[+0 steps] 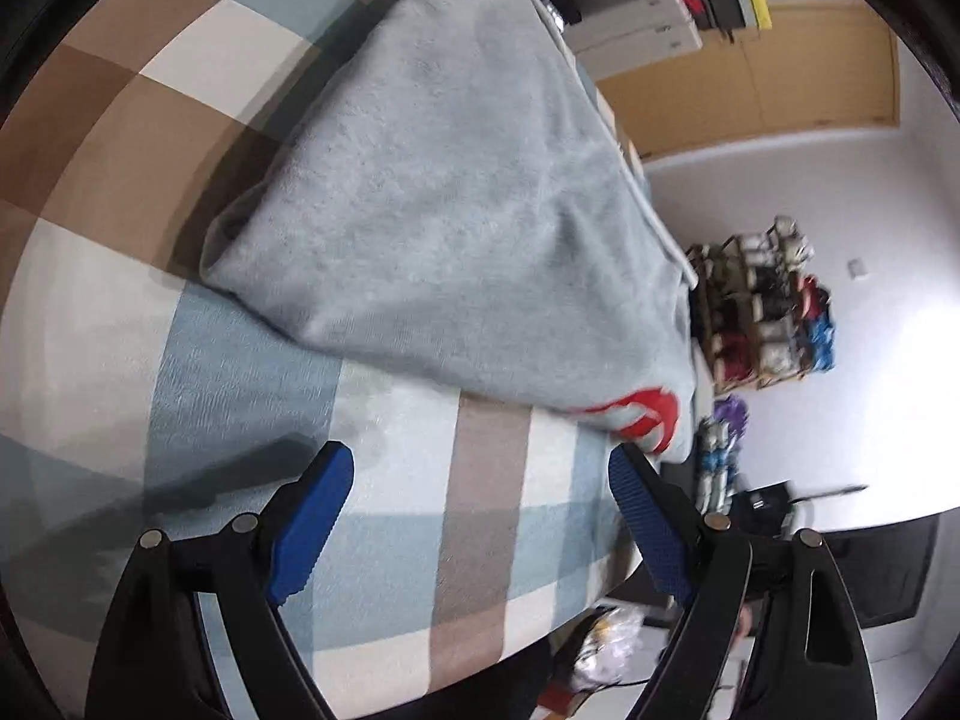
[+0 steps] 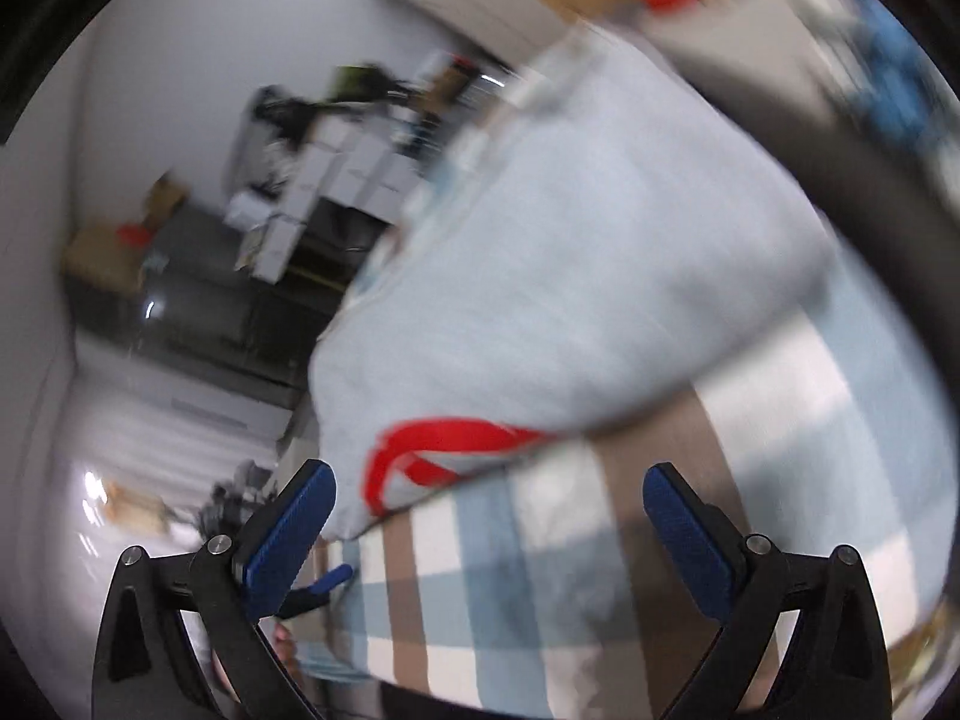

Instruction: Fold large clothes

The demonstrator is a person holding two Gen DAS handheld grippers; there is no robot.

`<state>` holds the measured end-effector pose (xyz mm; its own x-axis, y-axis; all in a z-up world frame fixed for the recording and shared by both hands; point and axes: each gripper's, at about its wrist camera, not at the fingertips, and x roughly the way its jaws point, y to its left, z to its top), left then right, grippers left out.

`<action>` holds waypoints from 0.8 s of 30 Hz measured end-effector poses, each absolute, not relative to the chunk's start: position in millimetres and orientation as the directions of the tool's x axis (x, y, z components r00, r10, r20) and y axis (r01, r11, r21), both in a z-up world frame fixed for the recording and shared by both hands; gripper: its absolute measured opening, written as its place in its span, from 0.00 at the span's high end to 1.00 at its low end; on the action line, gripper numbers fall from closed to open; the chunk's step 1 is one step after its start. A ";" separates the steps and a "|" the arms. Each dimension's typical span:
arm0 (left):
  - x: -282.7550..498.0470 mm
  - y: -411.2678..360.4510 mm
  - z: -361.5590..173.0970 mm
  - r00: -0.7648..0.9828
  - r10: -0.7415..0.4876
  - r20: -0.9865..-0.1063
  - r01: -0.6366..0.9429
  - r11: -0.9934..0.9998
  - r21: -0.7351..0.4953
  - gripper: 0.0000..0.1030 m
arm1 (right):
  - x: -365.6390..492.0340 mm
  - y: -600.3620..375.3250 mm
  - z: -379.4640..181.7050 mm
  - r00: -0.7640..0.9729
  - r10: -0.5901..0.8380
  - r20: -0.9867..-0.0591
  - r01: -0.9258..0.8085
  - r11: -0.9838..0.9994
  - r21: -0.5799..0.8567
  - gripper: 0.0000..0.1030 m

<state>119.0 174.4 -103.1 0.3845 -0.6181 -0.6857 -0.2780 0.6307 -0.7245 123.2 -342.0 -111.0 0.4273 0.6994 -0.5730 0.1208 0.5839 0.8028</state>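
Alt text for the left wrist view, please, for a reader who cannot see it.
A grey sweatshirt with a red print lies partly folded on a checked cloth. The left tool is open and empty in front of it. A shelf of shoes stands against the white wall behind.

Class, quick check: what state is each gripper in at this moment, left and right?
Left gripper: jaws open, holding nothing, above the checked cover near the grey garment.
Right gripper: jaws open, holding nothing.

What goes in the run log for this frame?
task: fold | left gripper: open, empty | right gripper: open, empty | grey garment: folded on checked cover | red print showing
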 end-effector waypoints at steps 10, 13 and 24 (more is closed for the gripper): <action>139.8 188.6 -113.6 0.469 -0.603 -0.645 -0.327 0.560 -0.761 0.18 | 167.9 -341.3 -148.7 0.431 0.731 -0.530 0.313 0.430 0.847 0.00; 140.6 199.7 -110.1 0.476 -0.597 -0.646 -0.316 0.569 -0.759 0.18 | 182.0 -337.5 -141.8 0.461 0.688 -0.560 0.312 0.465 0.829 0.00; 145.6 211.7 -114.9 0.586 -0.599 -0.546 -0.303 0.463 -0.833 0.20 | 207.5 -316.5 -124.4 0.634 0.444 -0.633 0.286 0.625 0.726 0.37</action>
<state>145.6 211.7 -114.9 0.5859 -0.5989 -0.5460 -0.3031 0.4628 -0.8330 207.5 -316.5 -124.4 0.6343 0.4443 -0.6327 0.2863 0.6252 0.7260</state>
